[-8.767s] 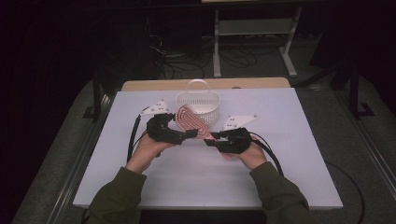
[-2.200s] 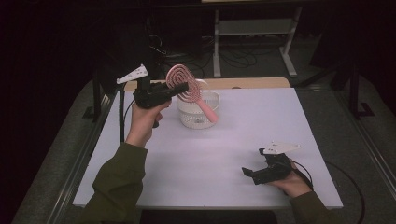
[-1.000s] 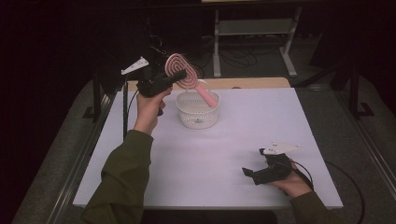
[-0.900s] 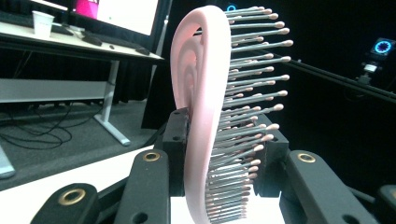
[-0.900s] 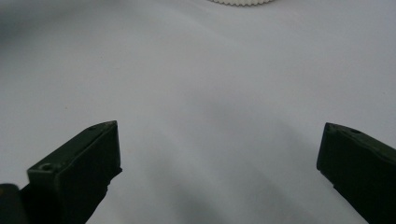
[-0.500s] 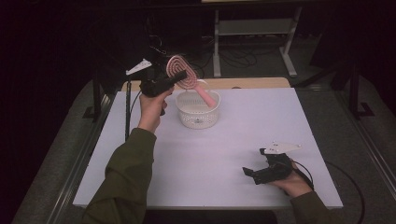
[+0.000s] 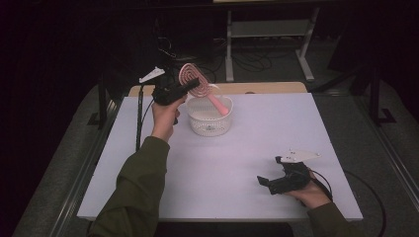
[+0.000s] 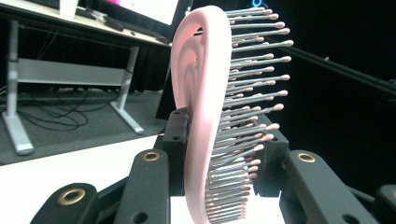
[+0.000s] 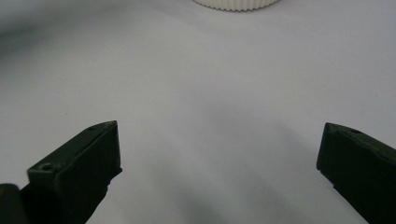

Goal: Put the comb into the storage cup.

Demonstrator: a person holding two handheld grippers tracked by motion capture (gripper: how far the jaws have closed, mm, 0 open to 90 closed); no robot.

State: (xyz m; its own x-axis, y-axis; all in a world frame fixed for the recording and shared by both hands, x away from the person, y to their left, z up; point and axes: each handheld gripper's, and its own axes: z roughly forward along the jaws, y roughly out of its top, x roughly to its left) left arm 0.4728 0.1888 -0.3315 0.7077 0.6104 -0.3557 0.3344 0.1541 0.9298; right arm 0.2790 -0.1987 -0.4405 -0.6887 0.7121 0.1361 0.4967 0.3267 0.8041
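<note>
Lowered since a second ago, the left gripper (image 7: 190, 88) has brought the pink brush (image 7: 193, 82) closer to the white basket (image 7: 209, 118) at the far middle of the table (image 7: 237, 163). Its fingers (image 8: 176, 140) clamp the brush's head, bristles on one side, and the handle tip already dips past the rim. Judging by this, the brush is being set into the basket, with only a short drop and a release left. Near right, the right gripper (image 7: 265, 182) rests on the table, fingers (image 9: 88, 158) wide and empty.

Olive-green sleeves (image 7: 136, 187); black hand-held grippers with brass-ringed screw holes, black cables, grey plates
</note>
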